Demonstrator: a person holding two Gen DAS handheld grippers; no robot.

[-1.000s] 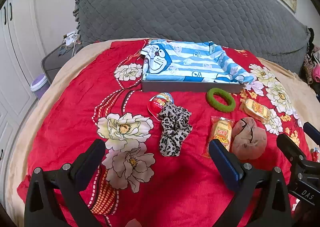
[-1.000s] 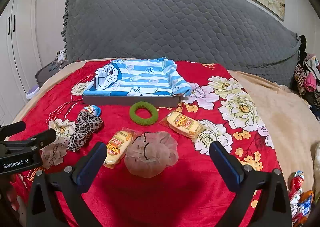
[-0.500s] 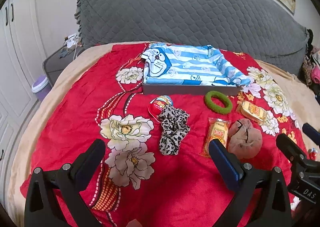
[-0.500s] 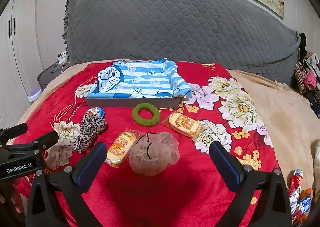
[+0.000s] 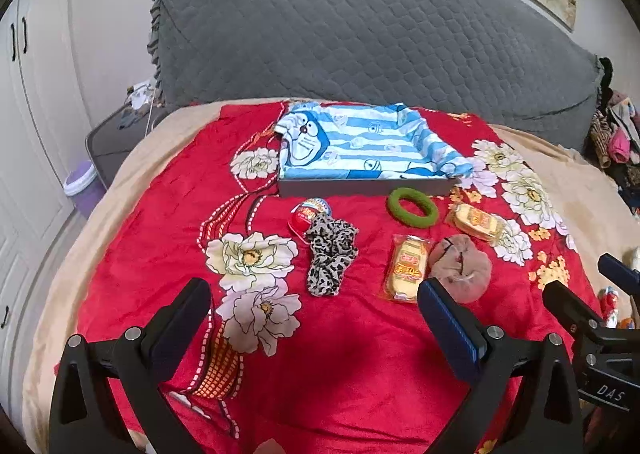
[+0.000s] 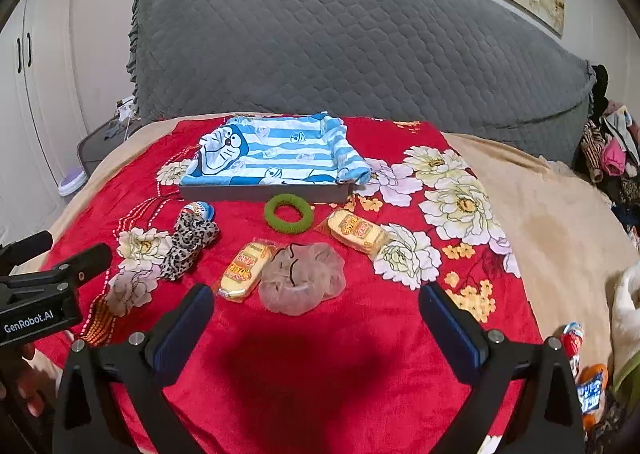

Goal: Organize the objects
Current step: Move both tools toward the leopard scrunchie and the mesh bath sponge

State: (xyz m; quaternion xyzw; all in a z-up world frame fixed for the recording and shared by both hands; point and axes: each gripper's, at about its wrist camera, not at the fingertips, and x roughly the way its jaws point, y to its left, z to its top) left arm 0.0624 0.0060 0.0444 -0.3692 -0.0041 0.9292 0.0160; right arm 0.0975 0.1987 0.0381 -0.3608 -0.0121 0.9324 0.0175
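Note:
A grey tray [image 5: 362, 187] [image 6: 264, 192] lined with a blue striped cartoon cloth sits at the back of the red floral blanket. In front of it lie a red egg-shaped toy [image 5: 307, 214] [image 6: 199, 209], a leopard scrunchie [image 5: 330, 258] [image 6: 190, 241], a green ring [image 5: 411, 207] [image 6: 289, 213], two yellow snack packs [image 5: 408, 269] [image 5: 476, 219] [image 6: 245, 272] [image 6: 356, 231] and a brown mesh pouch [image 5: 460, 268] [image 6: 302, 278]. My left gripper [image 5: 314, 314] hangs open, near of the scrunchie. My right gripper [image 6: 316, 312] is open too, just short of the pouch. Nothing is held.
A grey quilted headboard [image 5: 360, 34] rises behind the bed. White wardrobe doors [image 5: 24, 102], a side table [image 5: 116, 134] and a purple bin [image 5: 82, 186] stand left. Clothes [image 6: 608, 150] pile at the right. Small packets [image 6: 580, 366] lie at the blanket's right edge.
Both grippers have drawn back and risen a little, so the objects look smaller and farther. Nothing on the bed has moved and both stay open.

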